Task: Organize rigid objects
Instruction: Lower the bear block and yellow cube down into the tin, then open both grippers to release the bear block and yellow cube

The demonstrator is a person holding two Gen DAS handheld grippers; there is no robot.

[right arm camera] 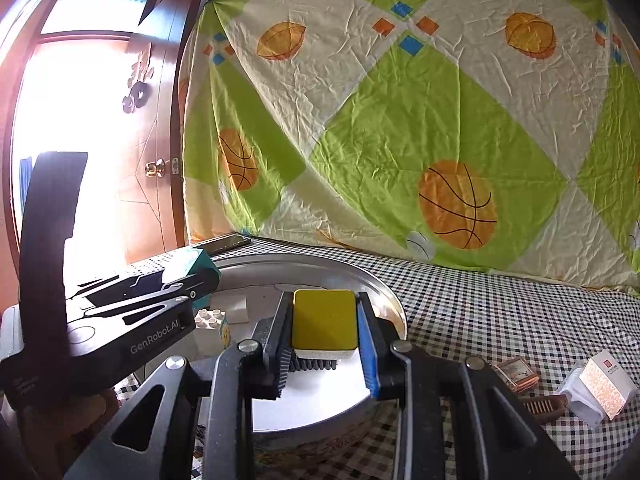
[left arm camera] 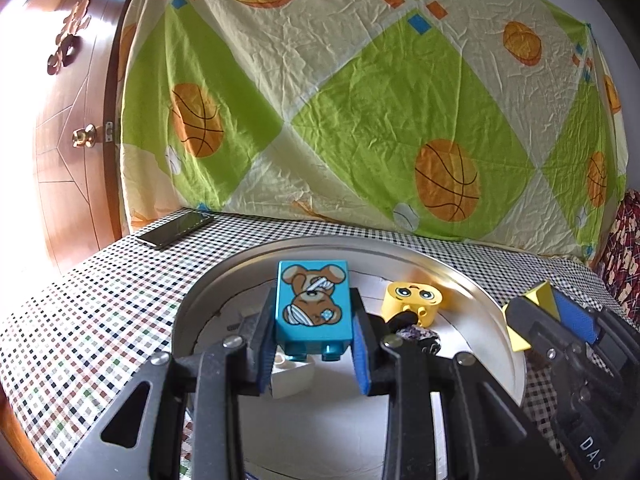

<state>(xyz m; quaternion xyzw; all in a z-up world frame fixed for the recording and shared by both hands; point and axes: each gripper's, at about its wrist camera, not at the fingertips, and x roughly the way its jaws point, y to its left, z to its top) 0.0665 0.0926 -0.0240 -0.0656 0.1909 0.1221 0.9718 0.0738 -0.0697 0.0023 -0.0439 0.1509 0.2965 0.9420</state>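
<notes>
My left gripper (left arm camera: 314, 312) is shut on a teal toy brick (left arm camera: 313, 300) with a bear picture, held over a round metal tray (left arm camera: 480, 292). In the tray lie a yellow face brick (left arm camera: 412, 300), a white brick (left arm camera: 290, 376) and a small dark piece (left arm camera: 420, 336). My right gripper (right arm camera: 324, 320) is shut on a yellow block (right arm camera: 324, 320) over the same tray's (right arm camera: 384, 296) right side; it shows in the left wrist view (left arm camera: 552, 312) at right. A white studded brick (right arm camera: 212, 320) lies in the tray beside the left gripper's body (right arm camera: 120, 320).
A checked cloth (right arm camera: 500, 312) covers the table. A phone (left arm camera: 176, 229) lies at the far left. Small boxes (right arm camera: 604, 388), a card pack (right arm camera: 516, 374) and a brown comb (right arm camera: 544, 406) lie right of the tray. A basketball-print sheet (left arm camera: 360, 100) hangs behind; a wooden door (left arm camera: 72, 120) stands left.
</notes>
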